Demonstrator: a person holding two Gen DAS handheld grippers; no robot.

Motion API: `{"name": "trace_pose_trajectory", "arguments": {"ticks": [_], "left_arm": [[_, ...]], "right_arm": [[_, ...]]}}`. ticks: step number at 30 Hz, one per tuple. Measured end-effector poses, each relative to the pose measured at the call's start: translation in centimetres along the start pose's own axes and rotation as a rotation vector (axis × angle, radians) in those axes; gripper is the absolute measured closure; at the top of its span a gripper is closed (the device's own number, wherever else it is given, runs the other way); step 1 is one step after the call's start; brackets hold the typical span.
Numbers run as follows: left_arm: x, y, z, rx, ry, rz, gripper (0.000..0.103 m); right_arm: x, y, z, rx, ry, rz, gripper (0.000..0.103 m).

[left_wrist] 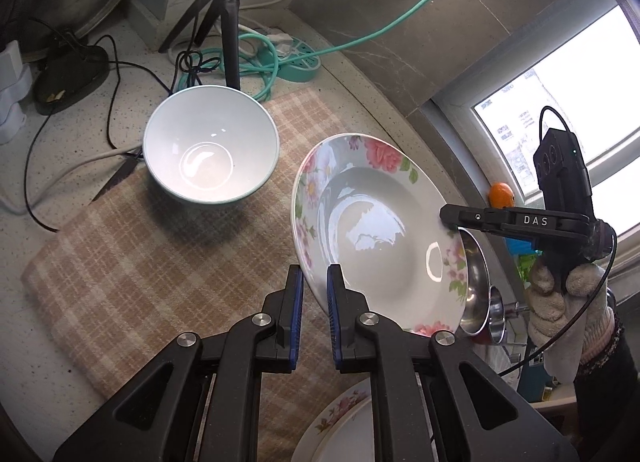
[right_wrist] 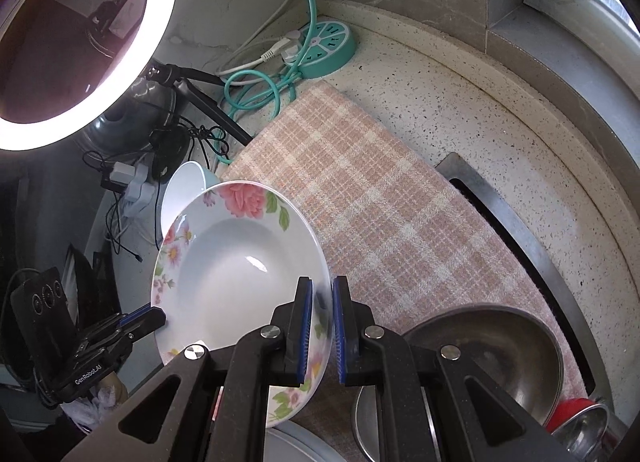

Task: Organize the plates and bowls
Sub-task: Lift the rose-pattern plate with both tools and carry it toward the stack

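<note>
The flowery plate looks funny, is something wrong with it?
Nothing is broken. The flowery plate is tilted steeply, lifted off the checked cloth, with the left gripper and right gripper each pinching its rim.

My two grippers carry the plate tilted above the cloth, my left gripper on one rim and my right gripper on the opposite rim. The bowl stands on the cloth beyond the plate, with the power strip behind the cloth's far end.

Flowered plate tilted (white bowl upright)
</note>
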State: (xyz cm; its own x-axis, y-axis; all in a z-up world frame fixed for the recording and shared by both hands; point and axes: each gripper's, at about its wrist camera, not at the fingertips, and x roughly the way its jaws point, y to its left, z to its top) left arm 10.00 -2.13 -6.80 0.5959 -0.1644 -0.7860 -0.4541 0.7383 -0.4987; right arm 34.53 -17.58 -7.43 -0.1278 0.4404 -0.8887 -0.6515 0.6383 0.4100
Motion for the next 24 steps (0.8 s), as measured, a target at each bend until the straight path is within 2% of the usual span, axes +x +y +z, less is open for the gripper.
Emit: {"name": "trace_pose_trajectory", "arguments": {"ticks": [24], "left_arm": [[-2.8,1.0,-1.3,0.117,0.02,-0.038,0.093]], "right_arm": [[-2.0,2.4,-6.9,0.114,-0.12,0.001,0.096]]}}
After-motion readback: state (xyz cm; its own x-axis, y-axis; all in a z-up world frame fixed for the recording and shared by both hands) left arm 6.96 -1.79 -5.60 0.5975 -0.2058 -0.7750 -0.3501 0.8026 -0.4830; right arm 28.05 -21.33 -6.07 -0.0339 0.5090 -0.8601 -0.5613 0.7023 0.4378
